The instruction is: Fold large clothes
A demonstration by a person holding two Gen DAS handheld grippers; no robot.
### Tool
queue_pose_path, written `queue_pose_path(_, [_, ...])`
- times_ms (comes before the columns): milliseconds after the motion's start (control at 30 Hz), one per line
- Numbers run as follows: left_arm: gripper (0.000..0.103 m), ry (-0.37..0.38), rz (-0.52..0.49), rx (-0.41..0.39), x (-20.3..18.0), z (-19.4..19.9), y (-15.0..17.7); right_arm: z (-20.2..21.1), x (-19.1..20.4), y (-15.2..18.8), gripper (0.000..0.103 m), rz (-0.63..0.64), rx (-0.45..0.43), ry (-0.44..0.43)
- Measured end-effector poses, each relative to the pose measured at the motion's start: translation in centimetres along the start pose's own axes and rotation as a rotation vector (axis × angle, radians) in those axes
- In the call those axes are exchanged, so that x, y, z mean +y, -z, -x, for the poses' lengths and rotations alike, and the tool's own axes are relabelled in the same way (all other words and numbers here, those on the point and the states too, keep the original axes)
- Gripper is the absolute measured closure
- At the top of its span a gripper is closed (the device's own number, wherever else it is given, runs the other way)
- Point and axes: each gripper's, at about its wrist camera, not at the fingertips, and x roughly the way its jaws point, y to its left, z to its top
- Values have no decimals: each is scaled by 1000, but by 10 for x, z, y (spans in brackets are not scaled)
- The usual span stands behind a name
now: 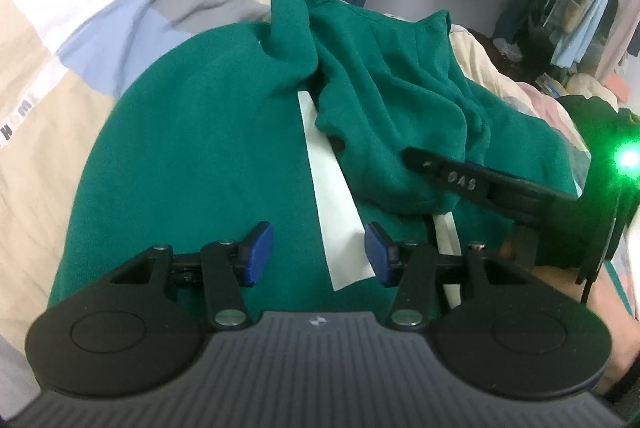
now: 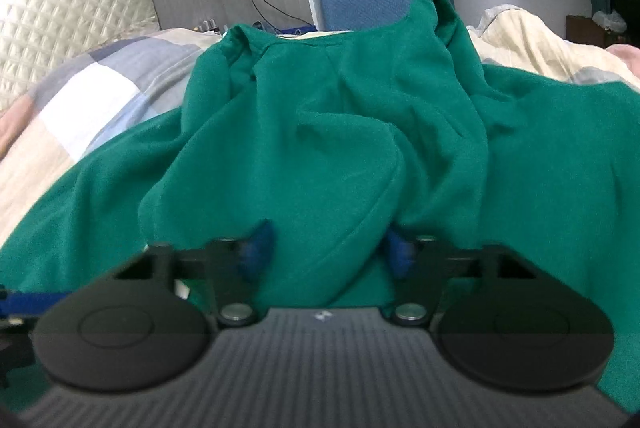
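Right gripper (image 2: 326,252) amid bunched green garment (image 2: 320,107), checked quilt (image 2: 100,83) beneath.

Green garment (image 2: 320,131): bunched fold hides right gripper (image 2: 326,252) pad faces; grip undeterminable. Near hem cut by frame. White strip (image 1: 334,195): part buried under folds.

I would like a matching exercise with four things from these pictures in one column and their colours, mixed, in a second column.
Things:
1. large fleece garment
2. paper strip lying on the garment
3. pads of the left gripper
4. quilted headboard

Colours:
A. cream
B. blue
C. green
D. white

Pairs: 1-C, 2-D, 3-B, 4-A
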Motion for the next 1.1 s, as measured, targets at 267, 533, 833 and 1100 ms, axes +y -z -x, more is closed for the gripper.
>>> queue_pose_path(267, [46, 2, 23, -13, 7, 6, 0, -6, 6, -68, 90, 117, -32, 6])
queue_pose_path(533, [46, 19, 61, -18, 23, -8, -8, -68, 51, -234, 91, 287, -142, 78])
queue_pose_path(833, [46, 61, 116, -39, 38, -29, -9, -150, 68, -329, 90, 276, -339, 188])
queue_pose_path(1100, [46, 103, 133, -62, 42, -32, -3, -212, 34, -294, 48, 130, -256, 165])
